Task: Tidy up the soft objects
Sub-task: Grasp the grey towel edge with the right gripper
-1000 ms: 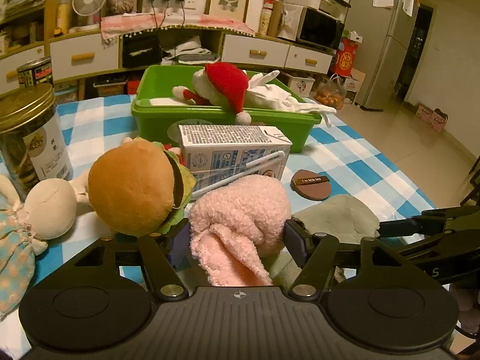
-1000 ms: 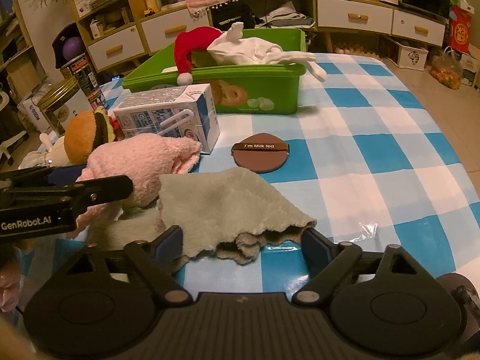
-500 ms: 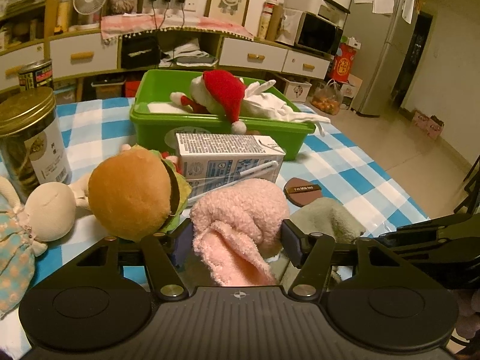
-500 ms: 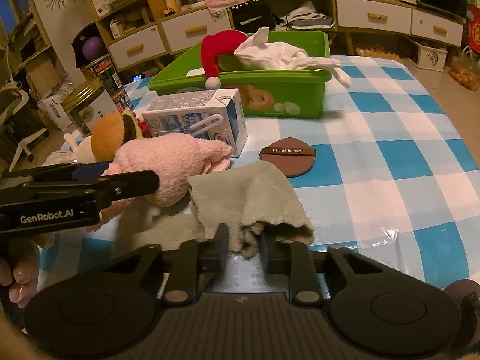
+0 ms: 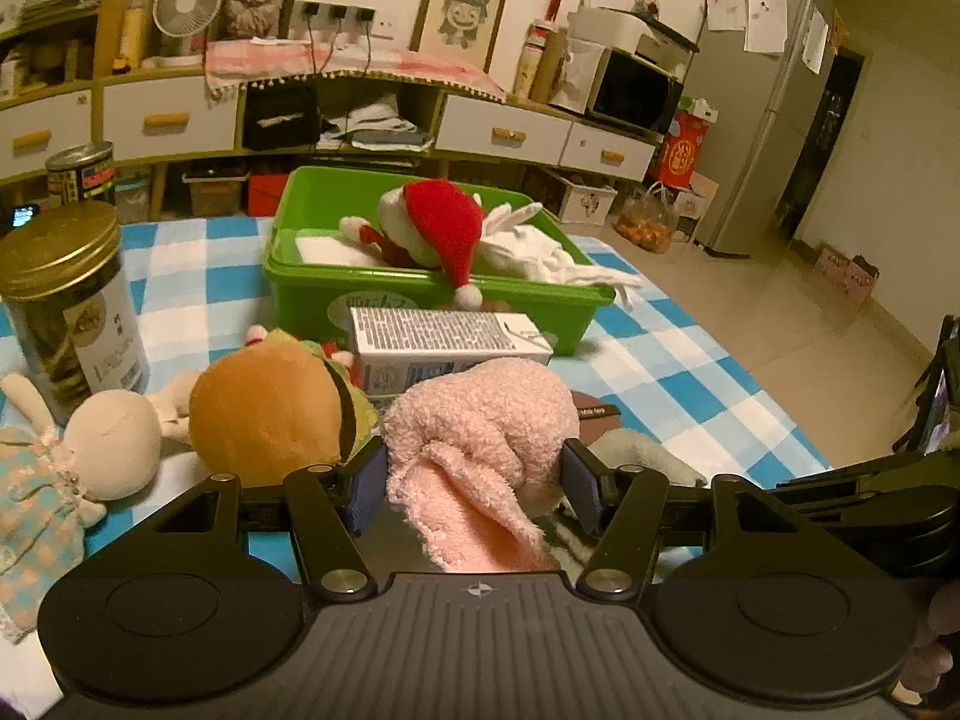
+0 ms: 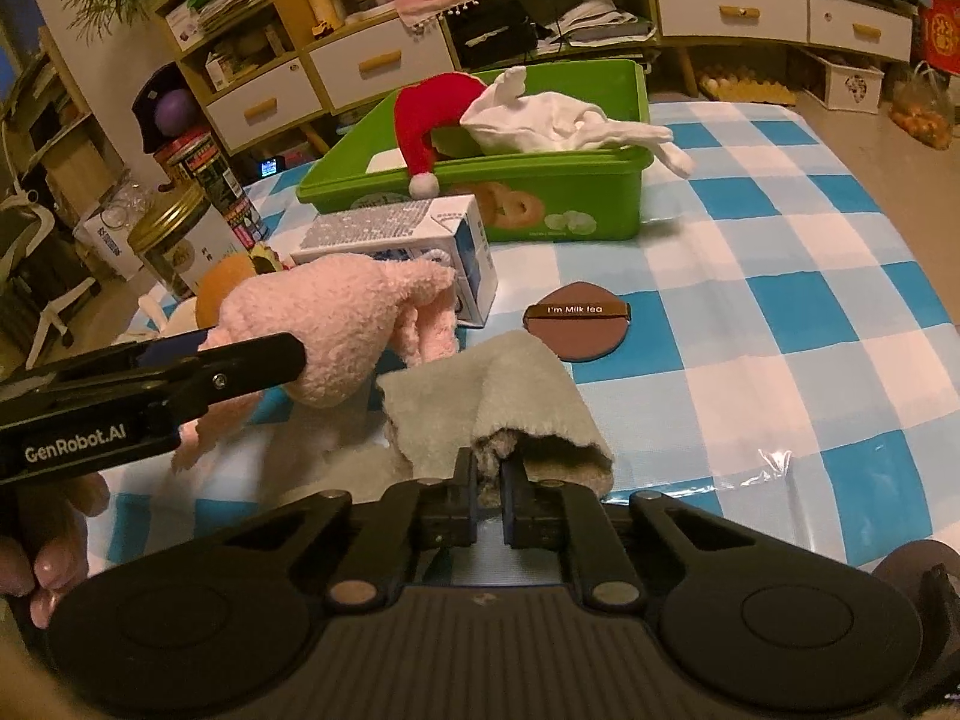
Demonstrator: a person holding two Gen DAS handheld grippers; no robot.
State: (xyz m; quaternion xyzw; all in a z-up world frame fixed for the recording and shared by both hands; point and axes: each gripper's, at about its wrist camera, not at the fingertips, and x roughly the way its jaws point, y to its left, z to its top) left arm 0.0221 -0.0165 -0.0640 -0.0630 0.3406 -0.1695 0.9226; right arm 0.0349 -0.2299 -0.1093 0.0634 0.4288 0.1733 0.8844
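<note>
Pinches the near hem of the grey cloth [image 6: 498,396] in the right gripper [image 6: 489,468]: clenched tight, pads almost meeting with a fold of pile between them, where a second ago stood wide apart on either side of the same cloth lying flat. Bunches that cloth into a peak as a result, near edge raised, far part resting on the checked surface [image 6: 780,324].

Grips the pink fleece cloth [image 5: 480,414] in the left gripper [image 5: 471,474], just to the left of the grey one. Has just been drawing those jaws in a little further, pads now sunk into the pile on both sides, loose end hanging down toward the camera.

Means, by the look of it, two soft things secured at once and the picking step done for both; carrying comes next.

Leaves the brown puff [image 6: 579,324] flat on the surface just beyond the grey cloth, apart from it. Leaves the burger plush [image 5: 264,408] and the pale doll [image 5: 111,444] waiting to the left, beside the gold-lidded jar [image 5: 66,300]. Passes over the milk carton [image 6: 396,228] lying on its side, a hard thing and probably no part of the sorting.

Finds the green bin [image 6: 564,204] farther back, well apart from both grippers, already holding a red Santa hat [image 6: 429,108] and a white cloth [image 6: 558,120] draped over its rim. Looks the likely destination; calls for a lift high enough to clear the carton, with trailing ends apt to drag across the puff.
</note>
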